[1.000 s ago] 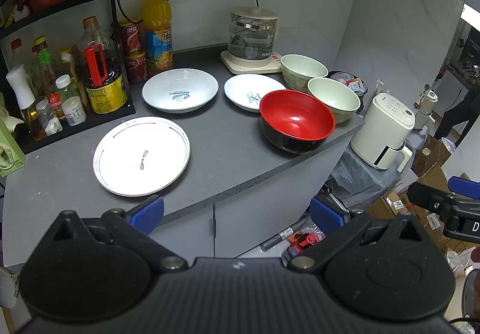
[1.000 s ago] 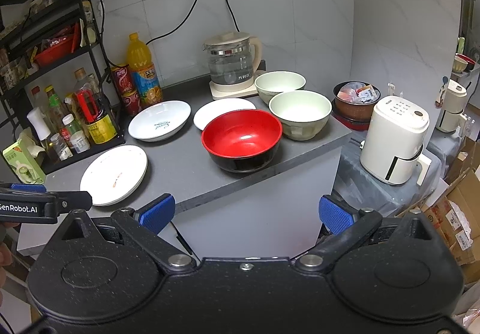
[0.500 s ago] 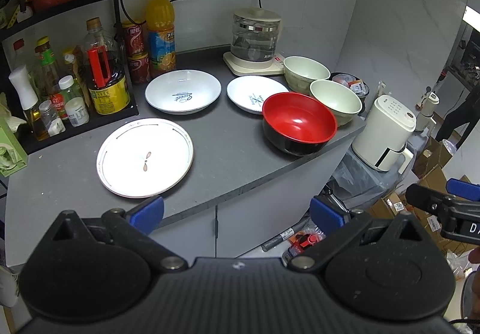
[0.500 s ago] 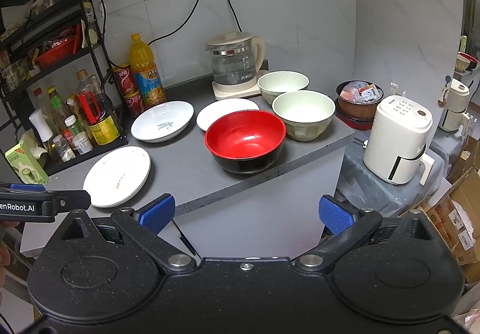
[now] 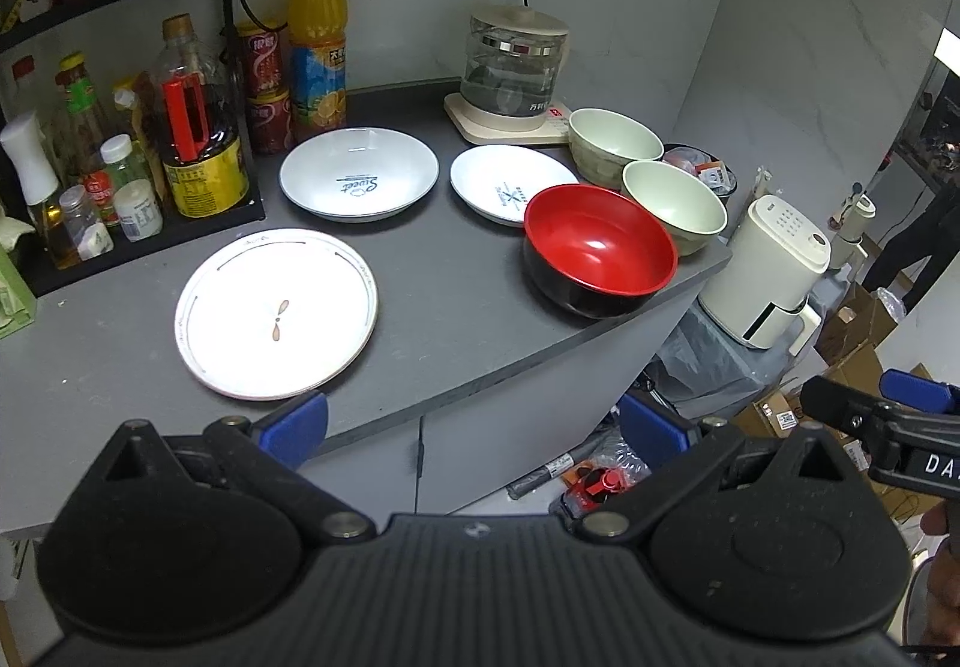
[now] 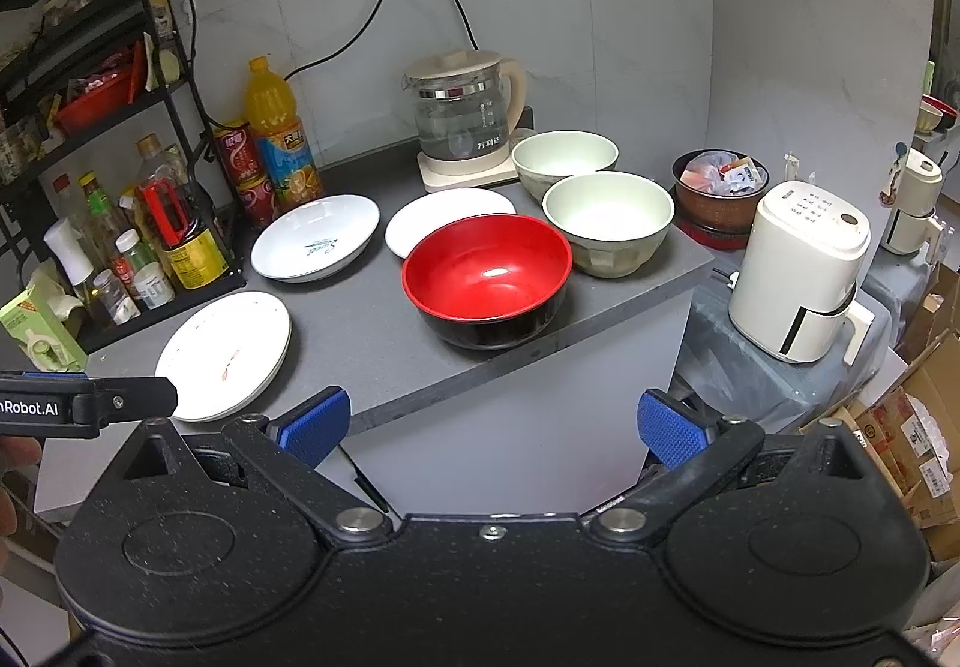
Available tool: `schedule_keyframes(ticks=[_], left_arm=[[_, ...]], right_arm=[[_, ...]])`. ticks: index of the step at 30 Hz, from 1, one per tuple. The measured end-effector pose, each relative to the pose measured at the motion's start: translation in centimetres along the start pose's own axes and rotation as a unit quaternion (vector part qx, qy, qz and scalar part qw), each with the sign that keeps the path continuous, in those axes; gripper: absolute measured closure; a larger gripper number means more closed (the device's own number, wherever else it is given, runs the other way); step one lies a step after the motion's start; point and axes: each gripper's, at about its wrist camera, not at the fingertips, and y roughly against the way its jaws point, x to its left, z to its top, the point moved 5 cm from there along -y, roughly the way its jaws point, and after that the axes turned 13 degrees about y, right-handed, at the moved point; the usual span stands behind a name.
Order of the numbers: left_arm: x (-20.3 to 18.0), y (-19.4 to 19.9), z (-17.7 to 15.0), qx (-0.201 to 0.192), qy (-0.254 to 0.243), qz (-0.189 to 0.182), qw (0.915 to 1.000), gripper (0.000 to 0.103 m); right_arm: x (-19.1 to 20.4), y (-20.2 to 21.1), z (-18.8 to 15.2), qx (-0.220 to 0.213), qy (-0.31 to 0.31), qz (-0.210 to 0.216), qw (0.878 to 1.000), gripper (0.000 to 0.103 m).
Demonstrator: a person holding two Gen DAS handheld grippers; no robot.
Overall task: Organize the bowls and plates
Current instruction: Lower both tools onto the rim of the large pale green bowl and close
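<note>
- Since the earlier frames both grippers have edged closer to the counter [image 5: 456, 307]; the dishes sit a little larger and lower in each view, and none has shifted on the grey top.
- Left gripper [image 5: 474, 421]: jaws spread wide, blue pads well apart, nothing between them and nothing touched. It hangs off the counter's front edge.
- Right gripper [image 6: 489, 424]: equally wide open, empty, touching nothing, likewise short of the counter edge.
- Just ahead of the left gripper's left pad lies the flat white plate [image 5: 276, 313], face up and empty, with a small brown motif at its centre.
- Further ahead sits the deep white plate [image 5: 359, 173], empty, its printed lettering readable from the gripper side; just to its right is the small white plate [image 5: 510, 184], also empty.
- Straight ahead of the right gripper stands the red bowl [image 6: 487, 274], upright, mouth up, empty, near the counter's front corner and partly covering the small plate in that view.
- Beyond and to its right stand two pale green bowls, the nearer [image 6: 607, 223] and the farther [image 6: 564, 157], both upright and empty, just beside each other.
- A glass kettle [image 6: 465, 121] stands at the back beside the farther green bowl, well ahead of both grippers.
</note>
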Motion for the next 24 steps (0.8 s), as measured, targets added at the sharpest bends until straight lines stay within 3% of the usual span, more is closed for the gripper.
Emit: schedule_keyframes(ticks=[5,17,24], left_arm=[[0.1,-1.8,1.4,0.009,0.002,-0.001,1.0000,0.000],[-1.0,-6.7,6.6,0.019,-0.008,-0.032,0.9993,0.001],[-1.6,-9.7,9.7,0.028,-0.025,-0.046,0.9982,0.001]], right_arm=[[-0.1,-1.7,1.0,0.018,0.005,0.001,1.000,0.000],[-1.2,-5.7,4.6,0.014,-0.016,-0.008,1.000,0.000],[-1.9,-8.4,6.7,0.009,-0.034,-0.040,0.999,0.000]])
